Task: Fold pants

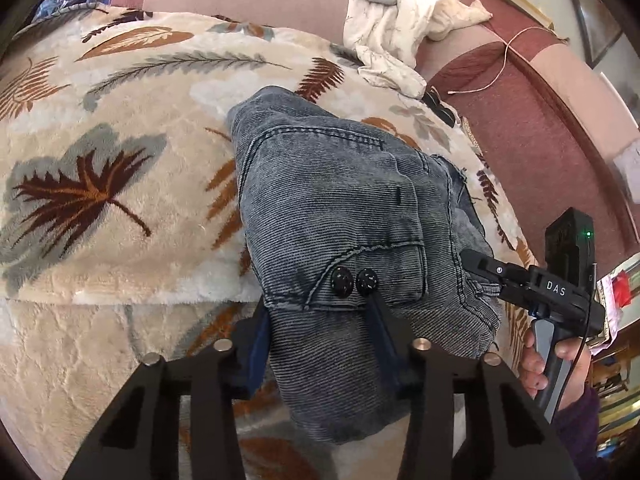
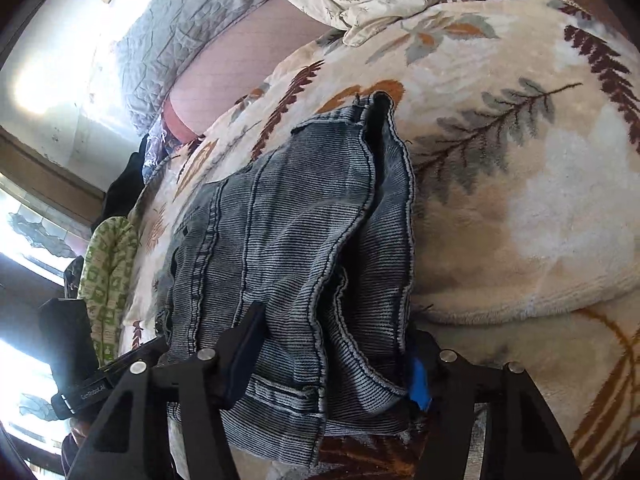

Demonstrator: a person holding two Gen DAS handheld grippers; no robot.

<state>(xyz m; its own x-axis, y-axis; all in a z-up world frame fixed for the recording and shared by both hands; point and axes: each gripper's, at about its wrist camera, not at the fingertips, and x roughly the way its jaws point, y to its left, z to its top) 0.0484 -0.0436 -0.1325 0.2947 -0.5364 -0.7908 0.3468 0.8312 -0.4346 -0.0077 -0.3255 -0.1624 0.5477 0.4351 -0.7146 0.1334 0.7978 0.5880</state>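
The grey-blue corduroy pants (image 1: 340, 216) lie folded in a thick bundle on a cream leaf-print blanket (image 1: 120, 160). Two black buttons (image 1: 354, 282) show on a flap near my left gripper. My left gripper (image 1: 320, 344) is closed on the near end of the bundle, fabric bunched between its blue pads. In the right wrist view the pants (image 2: 288, 240) fill the middle, and my right gripper (image 2: 328, 364) is closed on the layered hems and waistband. The right gripper also shows in the left wrist view (image 1: 480, 266), its tips at the bundle's right edge.
A cream floral sheet (image 1: 392, 32) and a grey quilt (image 2: 188, 28) lie crumpled at the far side. A maroon mattress edge (image 1: 540, 128) with a thin cord runs on the right. A green patterned cloth (image 2: 106, 280) hangs at the left.
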